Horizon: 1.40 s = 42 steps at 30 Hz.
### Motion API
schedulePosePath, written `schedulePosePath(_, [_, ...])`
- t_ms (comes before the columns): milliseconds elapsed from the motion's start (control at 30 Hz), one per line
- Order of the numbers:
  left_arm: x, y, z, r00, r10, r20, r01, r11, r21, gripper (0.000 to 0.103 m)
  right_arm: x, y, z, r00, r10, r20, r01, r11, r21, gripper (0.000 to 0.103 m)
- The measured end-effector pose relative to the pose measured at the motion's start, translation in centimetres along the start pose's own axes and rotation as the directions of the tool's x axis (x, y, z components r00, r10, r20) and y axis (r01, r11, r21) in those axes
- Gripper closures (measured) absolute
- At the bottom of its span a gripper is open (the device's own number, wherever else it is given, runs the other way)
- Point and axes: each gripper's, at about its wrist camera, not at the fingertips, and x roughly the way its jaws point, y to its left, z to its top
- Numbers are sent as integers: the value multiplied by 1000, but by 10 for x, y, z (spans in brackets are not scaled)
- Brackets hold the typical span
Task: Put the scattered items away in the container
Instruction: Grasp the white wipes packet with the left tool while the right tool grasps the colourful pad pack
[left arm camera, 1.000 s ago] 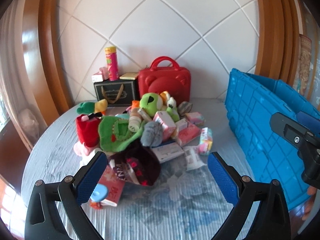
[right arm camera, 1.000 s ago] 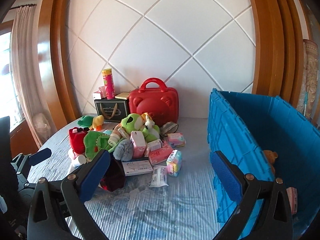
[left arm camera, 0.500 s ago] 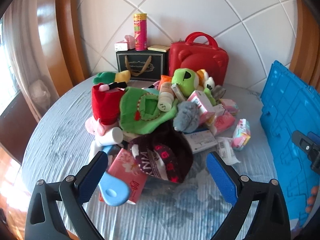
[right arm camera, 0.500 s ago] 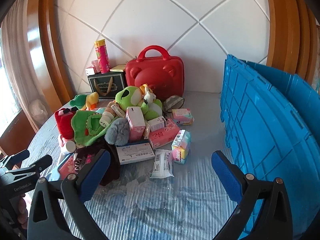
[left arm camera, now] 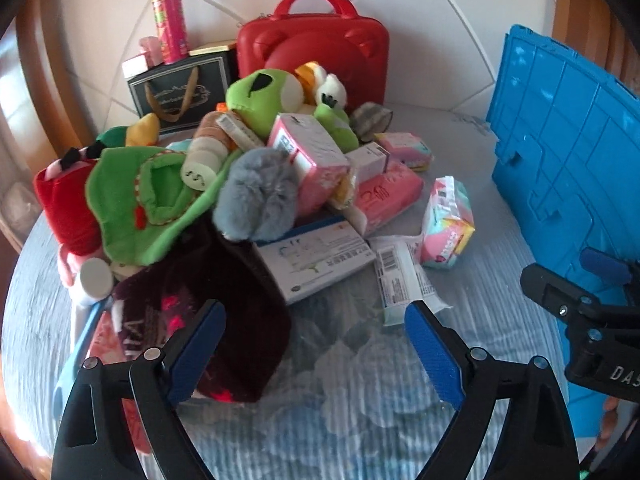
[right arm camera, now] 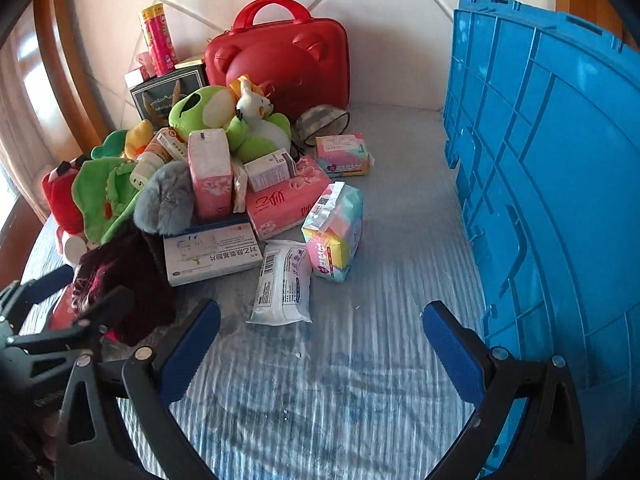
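Clutter sits heaped on the left half of the bench (right arm camera: 360, 392), and I read that as a pile tipped out in one go: soft toys ride on top, boxes and packets have slid out toward the open side. Farthest left, my left tongs (left arm camera: 314, 344) hang released, holding nothing, low over the near edge of the heap, with the dark knitted cloth (left arm camera: 224, 320) just beside the left finger; I judge that is why I hold them there, since the cloth is the nearest loose thing on that side. Next comes the grey fluffy toy (right arm camera: 166, 200) resting on the white medicine box (right arm camera: 212, 254), then the pink tissue pack (right arm camera: 286, 204) leaning against it. The white wipes packet (right arm camera: 284, 282) and the pastel tissue pack (right arm camera: 334, 232) lie apart from the heap on bare bench, easiest to take cleanly. My right tongs (right arm camera: 320, 354) are also released and empty, aimed at that packet from the near side. On the far right stands the blue crate (right arm camera: 560, 200), its wall close by the loose packets, so the carry should be short. Nothing is gripped yet.
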Motion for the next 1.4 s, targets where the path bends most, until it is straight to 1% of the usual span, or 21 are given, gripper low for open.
schedulePosePath(67, [18,-10,1,1000,-16,-17,16,1000,14,11,5,-5,4,1000,-25,-2,25,1000,0,12])
schedulePosePath(100, [28,-15,2,999,-28,-29,28,999,19,11,9,-7,5,999,-35,-9,35,999,3,24])
schedulePosePath(133, [38,-20,2,998,-41,-41,42,999,22,11,14,-10,6,999,-44,-18,44,999,11,32])
schedulePosePath(200, [59,-33,4,996,-64,-65,67,997,32,11,26,-17,5,998,-58,-35,59,998,26,38])
schedulePosePath(300, [85,-53,5,991,-97,-89,102,993,52,11,39,-27,2,997,-64,-42,66,997,45,39])
schedulePosePath(400, [114,-74,5,986,-110,-123,120,990,79,11,51,-37,2,997,-57,-43,60,996,68,38])
schedulePosePath(433, [125,-80,5,983,-118,-143,131,988,83,14,54,-41,3,998,-57,-40,60,995,76,38])
schedulePosePath(500, [147,-85,3,974,-115,-196,134,987,84,34,60,-47,5,998,-55,-38,58,994,94,38])
schedulePosePath(567, [153,-86,4,978,-94,-185,117,986,115,47,66,-51,8,998,-45,-38,49,993,104,38])
schedulePosePath(600, [154,-83,7,975,-109,-193,132,985,109,48,70,-51,11,998,-40,-40,44,993,107,38])
schedulePosePath(633, [155,-77,10,971,-122,-204,142,986,86,53,75,-51,13,999,-31,-43,36,993,109,38])
schedulePosePath(700, [155,-59,16,973,-110,-202,121,992,42,58,85,-48,19,999,-9,-45,14,994,112,38])
schedulePosePath(833, [153,-31,25,972,-132,-196,130,991,-20,61,104,-35,29,997,66,-33,-61,990,126,38])
schedulePosePath(900, [147,-25,27,978,-119,-171,117,993,-18,61,113,-27,31,995,92,-30,-88,989,117,33])
schedulePosePath(1033, [147,-25,26,988,-70,-140,74,997,20,61,143,-15,32,993,88,-80,-79,992,100,33])
schedulePosePath(1100, [148,-26,27,989,-63,-135,67,997,26,61,152,-13,30,994,62,-91,-53,994,98,33])
schedulePosePath(1133, [149,-27,28,989,-61,-135,65,998,25,61,156,-13,29,994,53,-97,-43,994,101,35])
schedulePosePath(1167, [149,-26,31,989,-59,-133,63,998,27,61,160,-13,28,993,50,-104,-39,994,104,41])
schedulePosePath(1200, [150,-26,31,990,-55,-132,59,998,29,61,163,-13,26,993,41,-111,-30,994,103,51])
schedulePosePath(1233, [150,-27,30,990,-51,-132,55,998,29,61,163,-14,25,993,30,-113,-19,995,100,53])
schedulePosePath(1400, [138,-33,28,993,-37,-108,42,998,44,61,150,-19,21,994,30,-106,-18,994,109,55])
